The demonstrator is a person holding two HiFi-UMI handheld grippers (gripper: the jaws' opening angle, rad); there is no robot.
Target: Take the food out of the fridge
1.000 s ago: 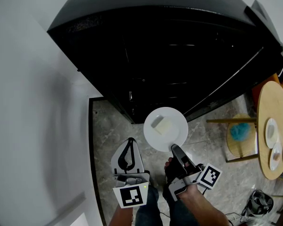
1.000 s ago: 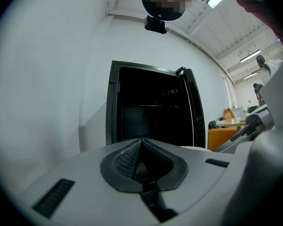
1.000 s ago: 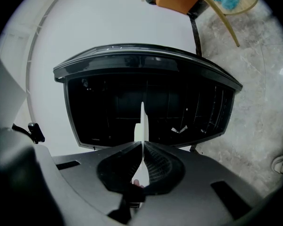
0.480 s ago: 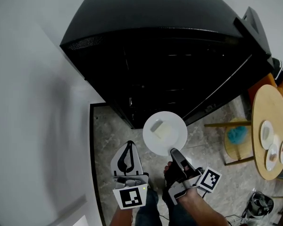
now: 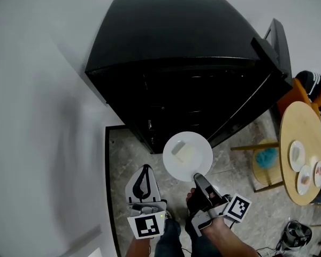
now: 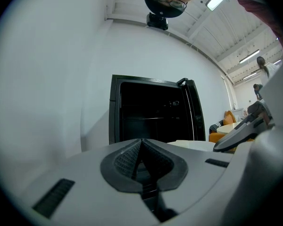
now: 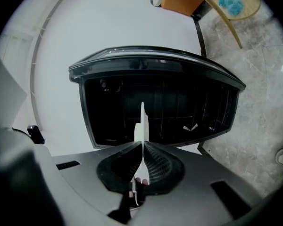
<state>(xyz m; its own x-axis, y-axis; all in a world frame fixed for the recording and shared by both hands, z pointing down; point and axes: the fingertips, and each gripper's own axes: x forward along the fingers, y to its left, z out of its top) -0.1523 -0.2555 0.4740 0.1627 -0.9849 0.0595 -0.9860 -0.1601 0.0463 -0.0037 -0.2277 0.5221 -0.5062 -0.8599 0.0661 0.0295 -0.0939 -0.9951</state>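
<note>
The big black fridge point(image 5: 176, 52) stands open against the white wall point(image 5: 32, 90). Its inside is too dark to see into well. Off to the right is a round wooden table point(image 5: 295, 125) with small dishes point(image 5: 297, 155) on it.

In front of the fridge, out over the floor point(image 5: 128, 143), is a white plate point(image 5: 201, 162). The right gripper point(image 5: 197, 176) is clamped tight on the plate's near edge and holds it flat. The left gripper point(image 5: 144, 171) is pressed closed with nothing in it, just beside the right one. On the plate sits the food point(image 5: 185, 154), a pale block near the middle.

So the food looks to be out of the fridge already. The job now is likely to carry it to a safe spot, maybe the table. The plate is held by one edge only, so it could tip. The person should keep it flat, go slowly and turn gently, so the food does not slide off.
</note>
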